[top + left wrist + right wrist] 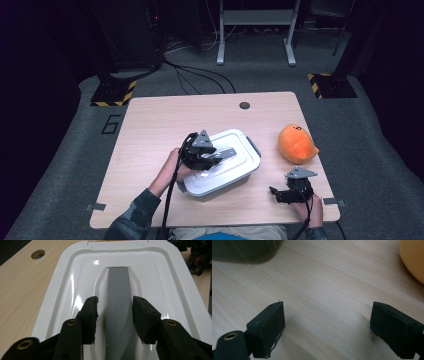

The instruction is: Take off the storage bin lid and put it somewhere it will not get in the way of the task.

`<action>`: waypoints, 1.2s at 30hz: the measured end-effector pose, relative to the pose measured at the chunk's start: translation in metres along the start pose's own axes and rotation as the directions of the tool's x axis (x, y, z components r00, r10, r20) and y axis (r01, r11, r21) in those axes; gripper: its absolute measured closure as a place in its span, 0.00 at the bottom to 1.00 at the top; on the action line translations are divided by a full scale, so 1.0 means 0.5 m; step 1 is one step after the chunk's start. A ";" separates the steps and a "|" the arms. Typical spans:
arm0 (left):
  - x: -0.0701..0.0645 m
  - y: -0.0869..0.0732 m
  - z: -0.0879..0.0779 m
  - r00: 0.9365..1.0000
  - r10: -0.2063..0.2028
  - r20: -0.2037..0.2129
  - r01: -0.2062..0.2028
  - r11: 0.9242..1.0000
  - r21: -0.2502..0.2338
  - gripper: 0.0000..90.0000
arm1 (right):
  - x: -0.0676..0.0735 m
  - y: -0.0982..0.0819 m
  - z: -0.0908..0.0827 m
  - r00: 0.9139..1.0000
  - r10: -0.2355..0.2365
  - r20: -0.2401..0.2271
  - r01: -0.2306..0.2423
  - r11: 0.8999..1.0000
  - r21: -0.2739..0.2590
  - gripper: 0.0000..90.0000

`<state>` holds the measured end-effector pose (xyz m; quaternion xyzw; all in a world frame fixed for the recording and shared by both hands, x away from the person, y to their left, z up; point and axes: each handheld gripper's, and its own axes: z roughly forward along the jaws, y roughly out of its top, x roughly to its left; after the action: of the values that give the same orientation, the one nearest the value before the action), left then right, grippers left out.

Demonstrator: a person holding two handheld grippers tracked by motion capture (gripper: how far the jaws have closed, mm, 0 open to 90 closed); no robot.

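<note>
Just apart, left hand-held gripper (115,315) straddles the lid's grey handle (118,302).

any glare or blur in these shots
Left gripper view: bright glare spots on the glossy white lid, grey handle sharp. Right gripper view: orange plush toy soft at the corner. High view: table lit, dark surroundings.

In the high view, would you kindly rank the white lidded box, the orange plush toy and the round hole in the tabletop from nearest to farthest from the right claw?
1. Orange plush toy: just beyond the right claw, near the table's right edge.
2. White lidded box: to the claw's left, mid-table; close to the toy's distance, so this order is tentative.
3. Round hole: near the far edge.
</note>
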<state>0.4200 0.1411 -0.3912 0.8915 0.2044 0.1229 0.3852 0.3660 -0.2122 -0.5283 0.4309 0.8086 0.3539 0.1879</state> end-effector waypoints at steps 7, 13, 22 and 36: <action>-0.009 -0.005 0.001 1.000 0.003 0.009 -0.003 1.000 -0.025 0.73 | 0.000 0.000 0.000 1.000 0.000 0.001 0.000 1.000 0.000 0.13; -0.013 -0.002 -0.002 0.999 0.036 -0.011 -0.036 0.999 -0.018 0.74 | -0.001 0.000 0.000 1.000 0.001 0.000 -0.001 1.000 -0.001 0.13; -0.012 0.010 -0.018 0.998 0.053 -0.025 -0.054 0.998 -0.022 0.74 | -0.001 0.000 0.000 1.000 0.001 0.001 -0.001 1.000 -0.002 0.13; 0.000 0.020 -0.048 0.997 0.043 -0.058 -0.045 0.998 -0.039 0.74 | -0.001 0.001 0.002 1.000 -0.004 0.001 0.004 1.000 0.008 0.09</action>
<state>0.4138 0.1503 -0.3680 0.8840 0.1931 0.1609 0.3942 0.3669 -0.2120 -0.5285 0.4303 0.8106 0.3503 0.1872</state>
